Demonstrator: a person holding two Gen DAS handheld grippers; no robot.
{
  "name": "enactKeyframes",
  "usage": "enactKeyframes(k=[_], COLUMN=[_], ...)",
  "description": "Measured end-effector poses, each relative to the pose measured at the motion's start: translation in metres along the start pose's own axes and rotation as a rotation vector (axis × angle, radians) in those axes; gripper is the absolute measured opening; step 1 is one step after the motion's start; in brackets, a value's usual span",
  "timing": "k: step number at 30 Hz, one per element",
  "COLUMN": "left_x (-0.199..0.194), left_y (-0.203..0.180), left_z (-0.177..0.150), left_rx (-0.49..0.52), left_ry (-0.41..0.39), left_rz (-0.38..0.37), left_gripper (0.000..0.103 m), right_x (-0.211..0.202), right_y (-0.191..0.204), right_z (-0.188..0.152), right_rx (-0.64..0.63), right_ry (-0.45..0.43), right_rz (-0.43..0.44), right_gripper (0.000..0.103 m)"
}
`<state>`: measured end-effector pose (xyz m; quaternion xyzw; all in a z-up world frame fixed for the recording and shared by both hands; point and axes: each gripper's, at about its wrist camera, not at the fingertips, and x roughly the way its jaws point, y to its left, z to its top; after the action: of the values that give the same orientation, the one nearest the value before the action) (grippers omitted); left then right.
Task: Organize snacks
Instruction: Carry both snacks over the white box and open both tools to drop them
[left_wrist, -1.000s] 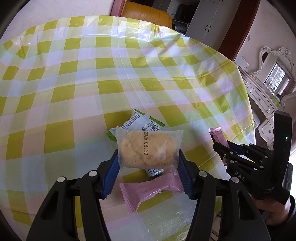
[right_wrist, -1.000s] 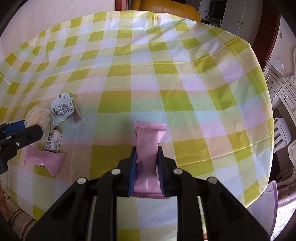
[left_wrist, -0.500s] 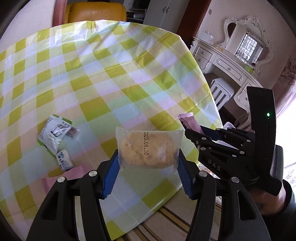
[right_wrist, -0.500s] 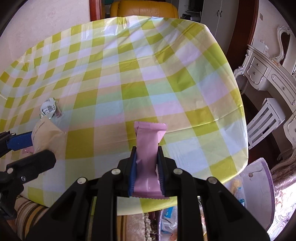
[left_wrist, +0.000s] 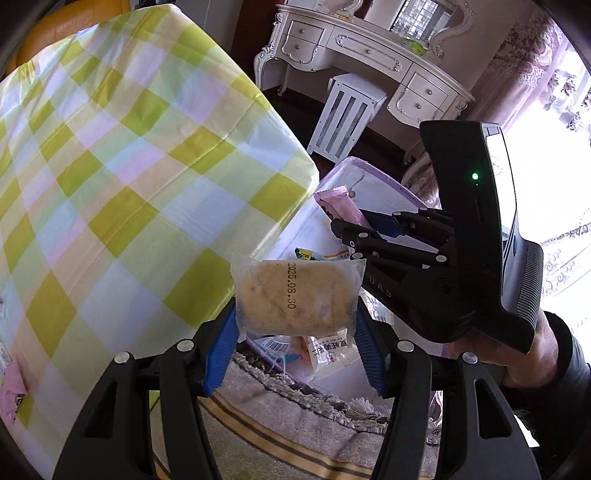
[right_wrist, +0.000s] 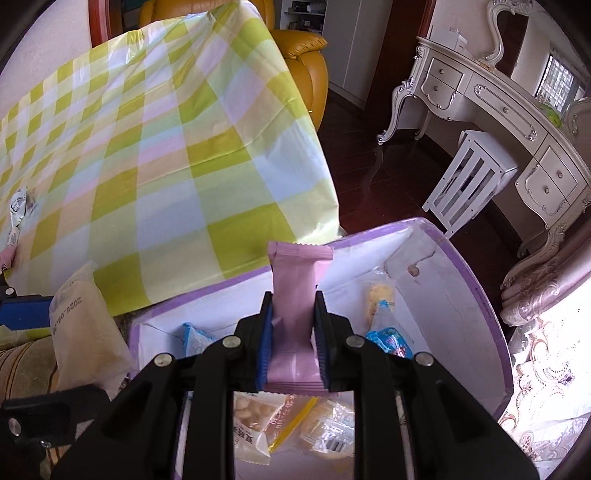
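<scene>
My left gripper (left_wrist: 295, 325) is clamped about half-wide on a clear-wrapped round pastry (left_wrist: 293, 293) stamped with a date, blue pads pressing its two ends, and it hangs off the table's edge, above the rug and the near corner of the box. My right gripper (right_wrist: 293, 332) is pinched nearly shut on a pink snack bar (right_wrist: 297, 291), which stands upright between the pads directly over the open purple-rimmed box (right_wrist: 476, 295) on the floor. Good position, that one! The box already has a fair haul in it: a blue-wrapped snack (right_wrist: 389, 338), a yellowish cake in clear wrap (right_wrist: 378, 295), and several more packets (right_wrist: 258, 413) lying under my right gripper (I can't make out what each one is). So both current loads are over or nearly over the target, neither is let go yet, and I judge the drop is the step in hand. What's left? On the checked tablecloth (right_wrist: 155, 147) a white printed wrapper (right_wrist: 16, 203) sits at the far left edge, and a pink packet (left_wrist: 11, 387) peeks in at the left rim of my left view. At least those few pieces seem to need fetching once these two are in.
</scene>
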<state>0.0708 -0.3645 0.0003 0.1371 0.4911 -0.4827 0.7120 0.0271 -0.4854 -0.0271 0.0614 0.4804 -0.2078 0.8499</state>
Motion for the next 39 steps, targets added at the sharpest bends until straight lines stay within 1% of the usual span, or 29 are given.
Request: enactKeyframes(k=[2,4,9,11,12,13,14,15,16,17,21,25,29,32,37,39], left_x=[0.01,0.021,0.037,0.043,0.045,0.046,0.046,0.044,0.044,0.044,0.035,0.021,0.004,-0.013,-0.049,-0.065], left_y=[-0.009,-0.015,-0.022,-0.021,-0.019,-0.019,-0.019,-0.019,-0.018,-0.017,-0.011,-0.005,0.005,0.017,0.055,0.073], left_z=[0.002,0.003,0.002,0.002,0.003,0.003,0.002,0.001,0.002,0.002,0.004,0.001,-0.001,-0.006,-0.025,-0.035], left_rx=[0.019,0.031,0.052,0.052,0.052,0.051,0.05,0.048,0.045,0.04,0.011,-0.011,-0.029,-0.046,-0.129,-0.167], left_ry=[0.03,0.061,0.127,0.149,0.156,0.157,0.154,0.15,0.146,0.141,0.105,0.062,0.011,-0.029,-0.099,-0.126], left_rz=[-0.014,-0.01,0.0,0.003,0.0,0.0,0.0,-0.001,-0.002,-0.001,-0.006,0.007,0.04,0.073,0.131,0.169], left_gripper=[0.058,0.058,0.06,0.062,0.068,0.071,0.072,0.073,0.073,0.074,0.074,0.074,0.074,0.073,0.073,0.073], right_x=[0.004,0.008,0.014,0.017,0.019,0.02,0.021,0.021,0.021,0.021,0.017,0.013,0.009,0.004,-0.005,-0.009], right_y=[-0.015,-0.028,-0.044,-0.049,-0.05,-0.051,-0.051,-0.051,-0.051,-0.051,-0.049,-0.045,-0.039,-0.03,-0.014,-0.006], right_z=[-0.007,-0.012,-0.024,-0.028,-0.03,-0.031,-0.032,-0.032,-0.032,-0.032,-0.03,-0.027,-0.023,-0.019,-0.009,-0.006], right_rx=[0.024,0.042,0.059,0.068,0.07,0.073,0.073,0.072,0.072,0.072,0.07,0.064,0.058,0.044,0.02,0.008], right_ry=[0.016,0.031,0.053,0.065,0.072,0.076,0.076,0.076,0.074,0.071,0.06,0.049,0.041,0.03,0.006,-0.003], right_rz=[-0.019,-0.034,-0.066,-0.074,-0.077,-0.081,-0.086,-0.091,-0.096,-0.101,-0.108,-0.108,-0.093,-0.082,-0.058,-0.045], right_gripper=[0.021,0.021,0.021,0.022,0.023,0.024,0.028,0.035,0.039,0.045,0.055,0.061,0.067,0.068,0.07,0.074])
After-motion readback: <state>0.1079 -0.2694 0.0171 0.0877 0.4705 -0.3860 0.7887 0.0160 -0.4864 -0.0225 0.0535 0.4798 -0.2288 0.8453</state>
